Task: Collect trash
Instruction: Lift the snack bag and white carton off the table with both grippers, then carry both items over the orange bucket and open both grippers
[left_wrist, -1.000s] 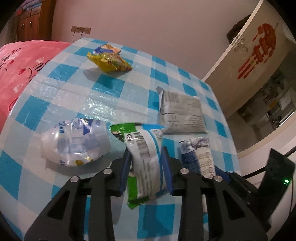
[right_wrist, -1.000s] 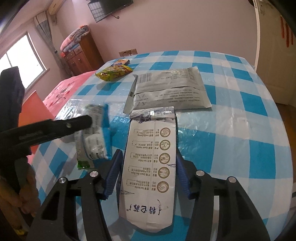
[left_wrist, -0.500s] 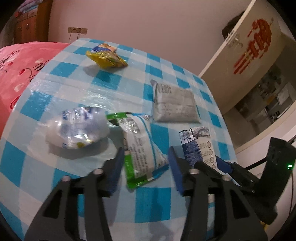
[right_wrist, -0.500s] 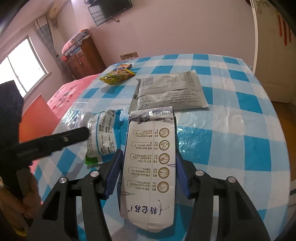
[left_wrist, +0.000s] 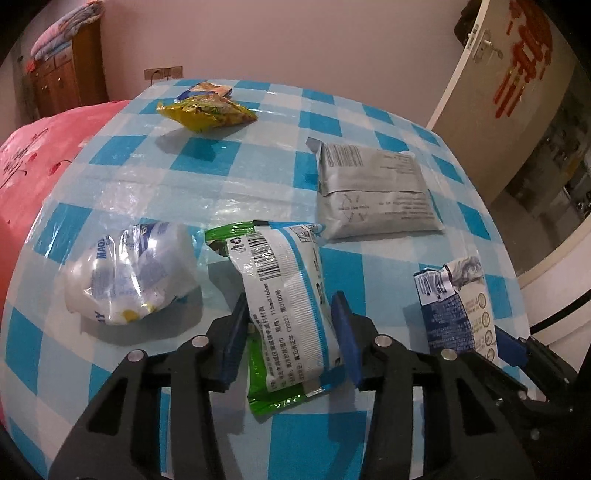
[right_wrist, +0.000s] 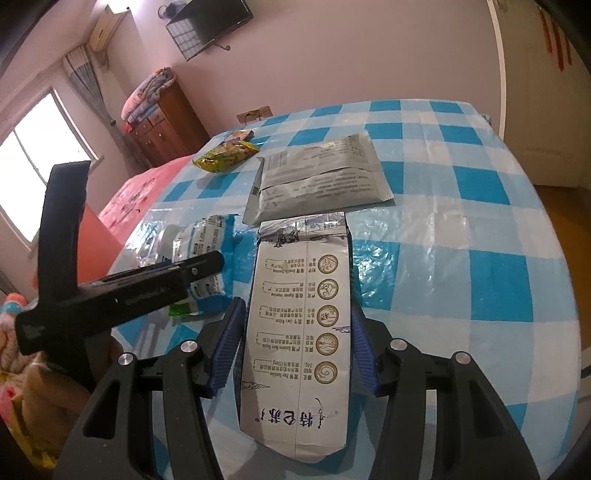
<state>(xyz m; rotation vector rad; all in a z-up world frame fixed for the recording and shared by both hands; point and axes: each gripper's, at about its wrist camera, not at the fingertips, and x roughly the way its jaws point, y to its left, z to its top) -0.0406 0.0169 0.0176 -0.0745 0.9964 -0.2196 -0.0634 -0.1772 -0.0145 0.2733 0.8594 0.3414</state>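
Note:
A green-and-white wipes packet (left_wrist: 284, 295) lies lengthwise between the blue pads of my left gripper (left_wrist: 291, 332). Its jaws are closing, and both pads touch the packet's sides. From the right wrist view, one left finger (right_wrist: 199, 264) crosses over this packet (right_wrist: 201, 243). My right gripper (right_wrist: 299, 347) is shut on a flattened white milk carton (right_wrist: 303, 317) and holds it above the checked tablecloth (right_wrist: 461, 229). The same carton (left_wrist: 458, 310) shows at the right of the left wrist view.
On the blue-and-white table (left_wrist: 140, 147) lie a crumpled clear plastic bag (left_wrist: 129, 273), a grey foil pouch (left_wrist: 373, 192) and a yellow snack bag (left_wrist: 207, 110) at the far end. A pink bed (left_wrist: 29, 162) borders the left edge. A white door (left_wrist: 498, 92) stands to the right.
My left gripper held the wipes packet pinched, then opened around it; its jaws have now narrowed onto the packet again and sit lower over the table. The right gripper keeps its carton.

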